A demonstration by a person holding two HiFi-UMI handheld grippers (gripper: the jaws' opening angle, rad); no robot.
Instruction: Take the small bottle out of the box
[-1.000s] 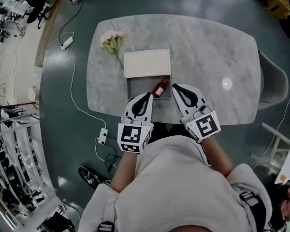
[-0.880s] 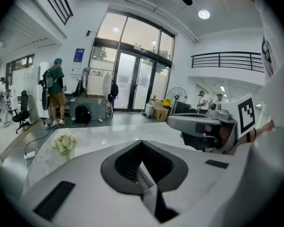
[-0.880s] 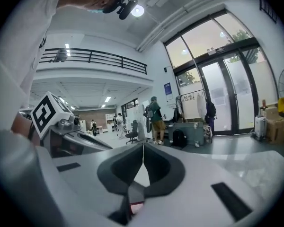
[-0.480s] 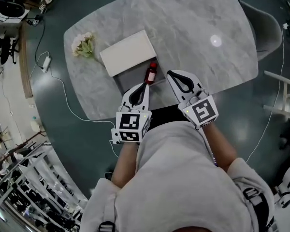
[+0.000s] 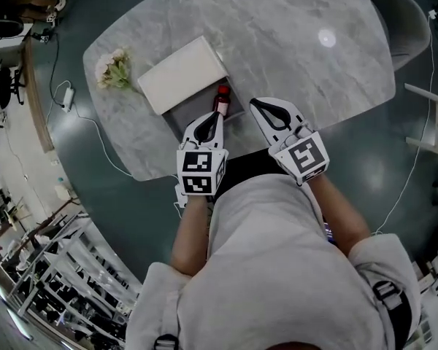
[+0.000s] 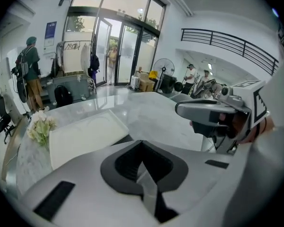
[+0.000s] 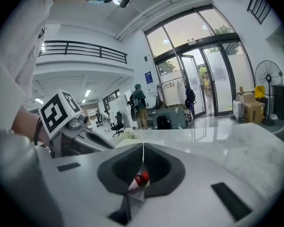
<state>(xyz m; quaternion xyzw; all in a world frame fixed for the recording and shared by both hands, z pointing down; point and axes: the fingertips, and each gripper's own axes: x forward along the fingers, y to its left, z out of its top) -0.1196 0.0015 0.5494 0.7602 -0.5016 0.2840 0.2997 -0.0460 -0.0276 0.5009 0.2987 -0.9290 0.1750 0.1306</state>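
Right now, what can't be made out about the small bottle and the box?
- Head view: left gripper covers part of the box; other contents unknown.
- Head view: small bottle too small to read any label or see whether it stands or leans.
- Left gripper view: its own shut jaws hide the bottle.
- Right gripper view: only a red scrap of the bottle shows past shut jaws.

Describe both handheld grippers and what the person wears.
Both the left gripper and right gripper are white shells tapering to a point around a black-lined teardrop opening. Each carries a cube of black-and-white square markers. The person wears a pale grey top.
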